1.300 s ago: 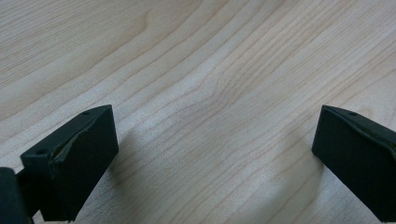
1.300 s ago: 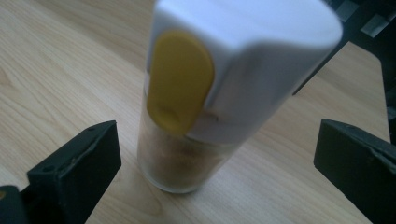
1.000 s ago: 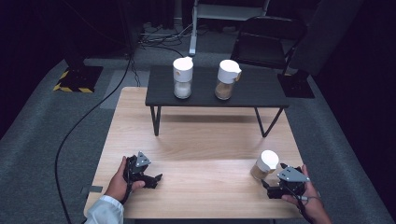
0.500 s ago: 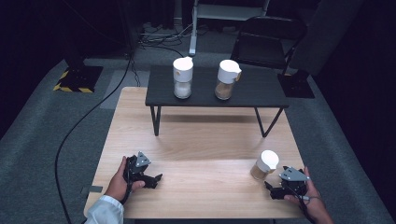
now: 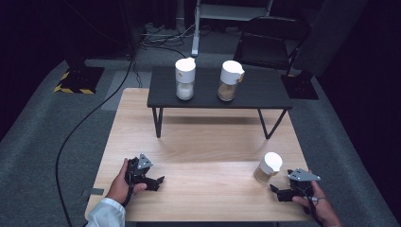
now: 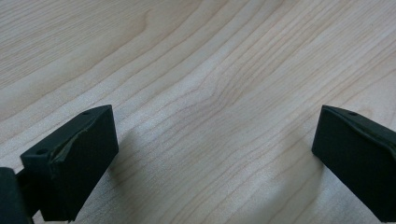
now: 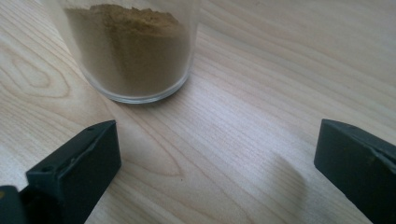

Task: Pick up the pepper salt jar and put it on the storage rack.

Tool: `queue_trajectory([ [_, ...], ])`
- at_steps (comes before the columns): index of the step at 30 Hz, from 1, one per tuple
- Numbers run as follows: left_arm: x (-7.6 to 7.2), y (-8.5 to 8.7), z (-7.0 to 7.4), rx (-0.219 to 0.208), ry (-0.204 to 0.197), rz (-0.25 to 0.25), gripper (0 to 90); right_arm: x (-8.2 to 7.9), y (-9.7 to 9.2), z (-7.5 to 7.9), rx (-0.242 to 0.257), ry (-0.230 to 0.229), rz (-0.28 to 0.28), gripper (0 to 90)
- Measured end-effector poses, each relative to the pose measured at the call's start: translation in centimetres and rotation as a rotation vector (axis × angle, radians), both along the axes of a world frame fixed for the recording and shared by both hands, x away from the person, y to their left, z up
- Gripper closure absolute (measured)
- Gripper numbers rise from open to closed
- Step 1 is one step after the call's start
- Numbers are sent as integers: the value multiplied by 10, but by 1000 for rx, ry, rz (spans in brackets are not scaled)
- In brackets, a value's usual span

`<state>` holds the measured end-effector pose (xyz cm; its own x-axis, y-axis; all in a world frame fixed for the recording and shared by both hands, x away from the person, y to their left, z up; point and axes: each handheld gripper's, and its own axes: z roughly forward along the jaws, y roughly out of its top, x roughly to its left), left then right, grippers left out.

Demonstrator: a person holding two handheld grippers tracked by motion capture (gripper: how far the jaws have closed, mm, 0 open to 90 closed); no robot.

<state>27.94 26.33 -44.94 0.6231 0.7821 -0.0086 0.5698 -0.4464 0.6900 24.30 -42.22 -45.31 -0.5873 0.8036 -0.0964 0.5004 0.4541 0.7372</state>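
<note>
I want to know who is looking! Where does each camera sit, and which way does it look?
High view: above the person's side, looking forward and down at the wooden table; both forearms and tongs show.
Left gripper view: on the left tongs, facing bare wood between open jaws.
Right gripper view: on the right tongs, facing the jar of brown powder.
High and right views share that jar.

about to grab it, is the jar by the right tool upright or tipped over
Upright. The jar stands on its base on the table, white lid on top, brown powder lying level inside. The right tool is open beside it.
</note>
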Motion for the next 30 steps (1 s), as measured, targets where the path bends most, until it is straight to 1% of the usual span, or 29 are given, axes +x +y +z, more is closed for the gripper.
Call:
queue_trajectory([
  [4,1,0,0,0,-1,-3,0,10,-10,2,39,59,7,2],
  [5,1,0,0,2,-2,-6,0,14,-14,3,48,75,16,1],
  [8,1,0,0,1,0,-5,0,15,-16,3,47,76,30,0],
  [30,2,1,0,5,-2,-10,0,16,-17,2,48,75,34,0],
])
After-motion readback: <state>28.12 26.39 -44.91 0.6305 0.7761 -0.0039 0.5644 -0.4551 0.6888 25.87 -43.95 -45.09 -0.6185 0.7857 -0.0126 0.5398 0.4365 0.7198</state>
